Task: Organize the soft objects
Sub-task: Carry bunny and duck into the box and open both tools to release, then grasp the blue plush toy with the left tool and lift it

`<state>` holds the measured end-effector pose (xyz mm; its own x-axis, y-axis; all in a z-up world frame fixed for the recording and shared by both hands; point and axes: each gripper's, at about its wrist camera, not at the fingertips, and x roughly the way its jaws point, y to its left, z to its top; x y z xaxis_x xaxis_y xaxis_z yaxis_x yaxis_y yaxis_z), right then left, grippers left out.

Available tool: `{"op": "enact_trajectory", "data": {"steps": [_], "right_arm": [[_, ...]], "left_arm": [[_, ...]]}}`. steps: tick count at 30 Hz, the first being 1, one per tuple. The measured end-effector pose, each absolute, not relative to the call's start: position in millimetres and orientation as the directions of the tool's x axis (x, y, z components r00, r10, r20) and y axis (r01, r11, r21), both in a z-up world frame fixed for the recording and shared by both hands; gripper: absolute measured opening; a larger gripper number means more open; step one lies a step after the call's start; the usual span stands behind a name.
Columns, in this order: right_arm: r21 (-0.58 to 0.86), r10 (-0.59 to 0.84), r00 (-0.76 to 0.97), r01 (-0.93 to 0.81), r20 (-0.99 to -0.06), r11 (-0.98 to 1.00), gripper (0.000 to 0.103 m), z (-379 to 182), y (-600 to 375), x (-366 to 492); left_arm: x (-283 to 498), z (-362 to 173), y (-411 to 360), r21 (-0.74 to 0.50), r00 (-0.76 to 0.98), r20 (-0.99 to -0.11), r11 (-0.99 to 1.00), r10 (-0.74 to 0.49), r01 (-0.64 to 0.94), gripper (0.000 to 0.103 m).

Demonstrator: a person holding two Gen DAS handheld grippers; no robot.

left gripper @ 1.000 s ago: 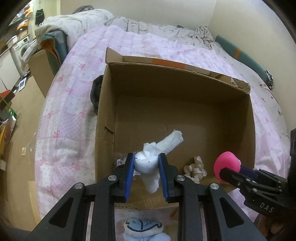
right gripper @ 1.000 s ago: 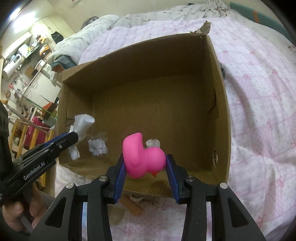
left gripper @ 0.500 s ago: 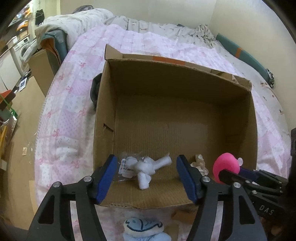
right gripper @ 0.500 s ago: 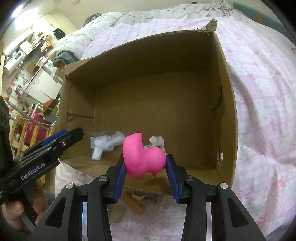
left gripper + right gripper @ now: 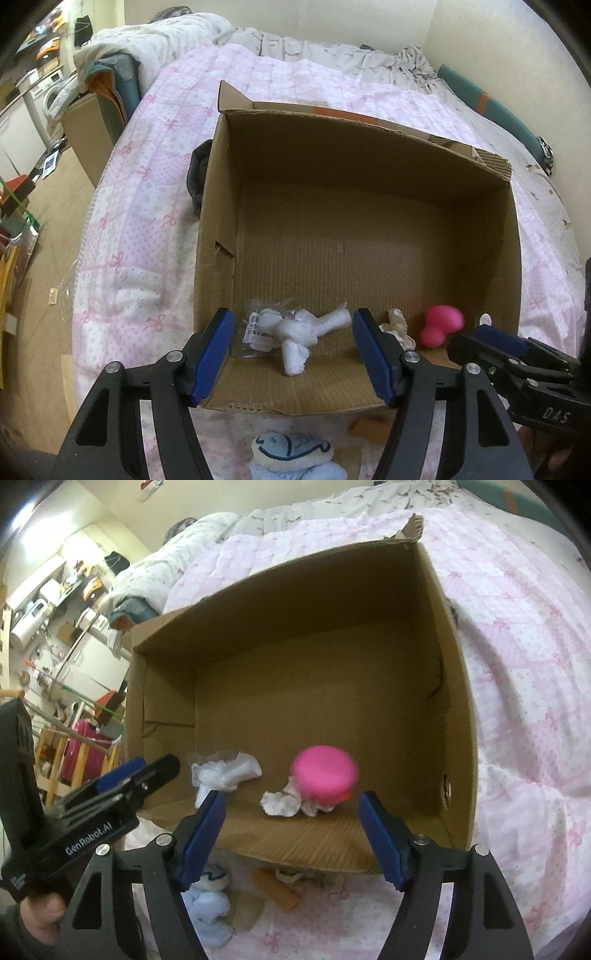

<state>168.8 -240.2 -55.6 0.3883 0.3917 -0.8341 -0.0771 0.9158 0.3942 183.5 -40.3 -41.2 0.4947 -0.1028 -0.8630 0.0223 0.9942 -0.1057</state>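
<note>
We are holding both the left tool and right tool released. Lying in the cardboard box: white plush, pink duck.

Both wrist views close above one shared cardboard box.

Cream walls, tan wood floor, big bed with a pink bow-print quilt – cluttered shelves off left (pretty messy), warm indoor light.
</note>
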Motion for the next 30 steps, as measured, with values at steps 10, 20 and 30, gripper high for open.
{"op": "enact_trajectory", "data": {"steps": [10,20,30], "right_arm": [[0.396,0.387,0.387,-0.059,-0.837,0.916,0.079,-56.1,-240.8,167.9],[0.393,0.377,0.41,-0.048,-0.831,0.918,0.079,-47.5,-247.1,157.0],[0.379,0.363,0.442,-0.054,-0.82,0.924,0.079,-30.0,-253.3,131.1]], "left_arm": [[178.1,-36.9,-37.4,-0.084,0.504,-0.86,0.996,-0.081,0.017,0.064],[152.8,-13.3,-26.7,-0.089,0.548,-0.832,0.996,-0.084,0.018,0.064],[121.6,-2.0,-16.4,-0.076,0.558,-0.827,0.997,-0.07,0.012,0.064]]}}
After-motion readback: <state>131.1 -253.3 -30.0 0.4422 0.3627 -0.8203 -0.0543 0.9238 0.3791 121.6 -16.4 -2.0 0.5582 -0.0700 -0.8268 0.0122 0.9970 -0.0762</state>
